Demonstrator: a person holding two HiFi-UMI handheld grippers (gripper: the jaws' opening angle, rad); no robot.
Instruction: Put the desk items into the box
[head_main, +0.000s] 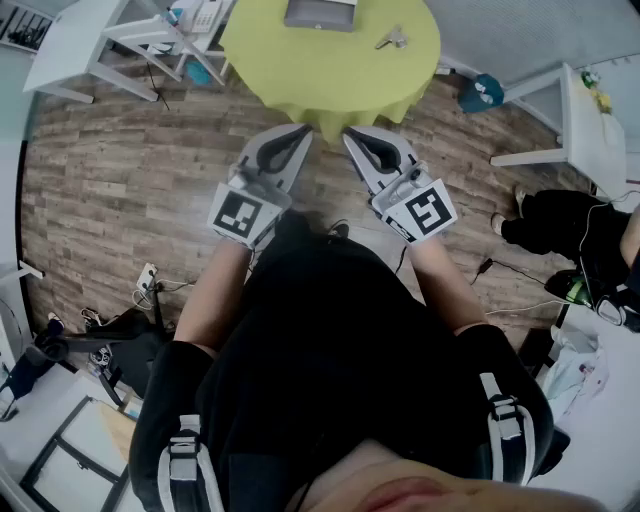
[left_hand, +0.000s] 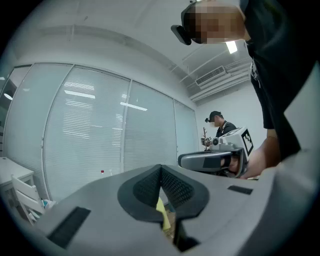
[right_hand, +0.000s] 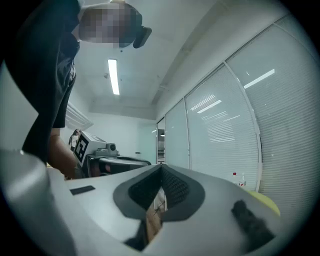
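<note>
A round table with a yellow-green cloth (head_main: 300, 75) stands ahead of me in the head view. On its far side sits a grey box (head_main: 320, 12), and a small metallic item (head_main: 392, 40) lies to the right of it. My left gripper (head_main: 298, 132) and right gripper (head_main: 352, 135) are held side by side close to my body, just short of the table's near edge. Both point upward and away from the table. The left gripper (left_hand: 161, 168) is shut with its tips meeting and nothing between them. The right gripper (right_hand: 161, 168) is also shut and empty.
White tables (head_main: 90, 40) stand at the back left and a white desk (head_main: 590, 125) at the right. A teal object (head_main: 480, 92) lies on the wood floor beside the round table. Cables (head_main: 150, 285) trail on the floor. Another person (head_main: 560, 225) sits at the right.
</note>
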